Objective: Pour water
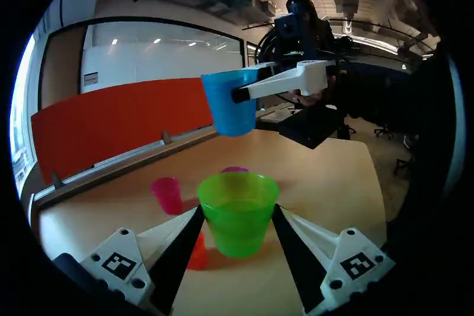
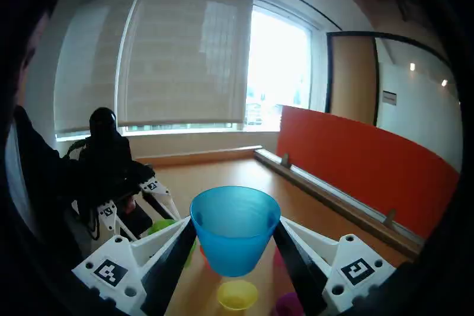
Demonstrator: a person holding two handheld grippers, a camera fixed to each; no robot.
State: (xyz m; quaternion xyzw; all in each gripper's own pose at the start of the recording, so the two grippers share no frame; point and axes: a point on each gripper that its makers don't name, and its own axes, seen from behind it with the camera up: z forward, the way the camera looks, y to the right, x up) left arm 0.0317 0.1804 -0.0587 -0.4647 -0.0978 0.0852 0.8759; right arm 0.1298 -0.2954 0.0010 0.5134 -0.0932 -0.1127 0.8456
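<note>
The green cup (image 1: 238,233) stands upright in the left gripper view, mouth up and long axis vertical, pinched at its sides between the two fingers of the left gripper (image 1: 237,212). Whether its base touches the wooden table (image 1: 332,179) cannot be told. The blue cup (image 2: 235,251) is clamped the same way in the right gripper (image 2: 234,224), both fingers pressing on its wall just below the rim. Its mouth faces up and its axis is close to vertical. From the left gripper view it hangs in the air above and beyond the green cup, well clear of the table, with no more than a slight lean. Around the green cup, a pink cup (image 1: 167,194) stands on the table to its left, the rim of a magenta cup (image 1: 234,169) peeks out just behind it, and a red cup (image 1: 198,252) sits low beside it, partly hidden by the gripper's finger. In the right gripper view a yellow cup (image 2: 237,295) lies below the blue one on the table. An orange partition (image 2: 367,168) runs along the table's edge, and a window with a lowered blind (image 2: 183,55) fills the wall behind.
</note>
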